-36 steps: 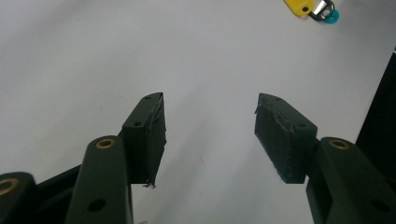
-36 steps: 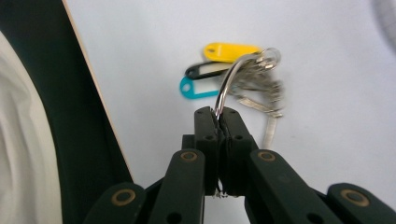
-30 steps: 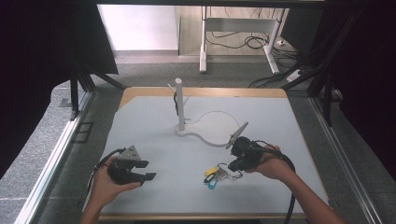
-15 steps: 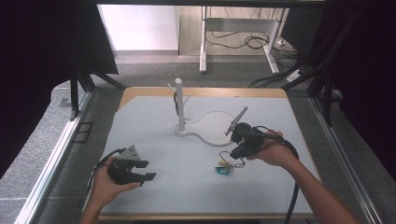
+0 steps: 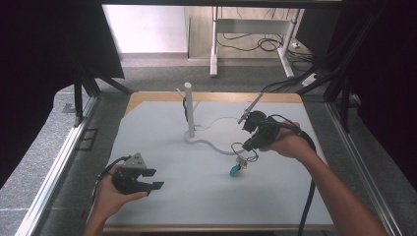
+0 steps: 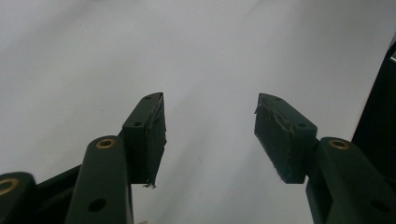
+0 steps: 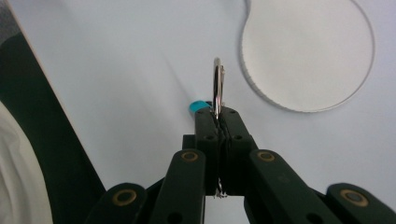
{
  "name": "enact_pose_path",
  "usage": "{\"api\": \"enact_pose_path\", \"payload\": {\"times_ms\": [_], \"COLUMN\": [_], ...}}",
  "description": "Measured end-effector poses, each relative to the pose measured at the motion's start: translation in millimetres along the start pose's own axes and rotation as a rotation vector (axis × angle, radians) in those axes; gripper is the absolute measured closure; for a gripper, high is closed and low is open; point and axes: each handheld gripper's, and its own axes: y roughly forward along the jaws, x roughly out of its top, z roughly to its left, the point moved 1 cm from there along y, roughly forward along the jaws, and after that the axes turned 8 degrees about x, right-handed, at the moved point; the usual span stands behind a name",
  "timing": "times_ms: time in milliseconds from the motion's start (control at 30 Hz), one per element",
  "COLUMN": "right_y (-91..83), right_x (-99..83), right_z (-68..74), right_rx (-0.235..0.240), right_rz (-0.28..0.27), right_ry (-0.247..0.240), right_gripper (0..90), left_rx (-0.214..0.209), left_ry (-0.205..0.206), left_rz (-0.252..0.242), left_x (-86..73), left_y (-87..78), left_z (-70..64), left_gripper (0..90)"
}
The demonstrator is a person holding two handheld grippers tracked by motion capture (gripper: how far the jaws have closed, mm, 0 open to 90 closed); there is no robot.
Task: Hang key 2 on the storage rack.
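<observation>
Two hand-held grippers: mine, over the bench (image 5: 162,123).
Right hand-held gripper (image 7: 217,116): pinching key ring (image 7: 217,86), teal tag (image 5: 233,170) dangling.
Left hand-held gripper (image 6: 210,133): spread, near front-left corner.

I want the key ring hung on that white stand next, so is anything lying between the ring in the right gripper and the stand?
Nothing solid. The right gripper holds the key ring above the mat; toward the white stand only the white cord lies flat on the mat.
</observation>
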Motion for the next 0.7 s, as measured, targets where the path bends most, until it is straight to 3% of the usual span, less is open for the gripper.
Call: {"api": "enact_pose_path", "payload": {"times_ms": [700], "right_y": [-15.8], "right_x": [35.3], "right_z": [-26.0], "right_rx": [-0.043], "right_rz": [0.023], "right_ry": [0.043], "right_gripper": [88.0], "left_rx": [-0.007], "left_ry": [-0.007], "left_rz": [-0.017], "left_x": [-0.8], "left_y": [-3.6], "left_z": [1.3], "left_gripper": [43.7]}}
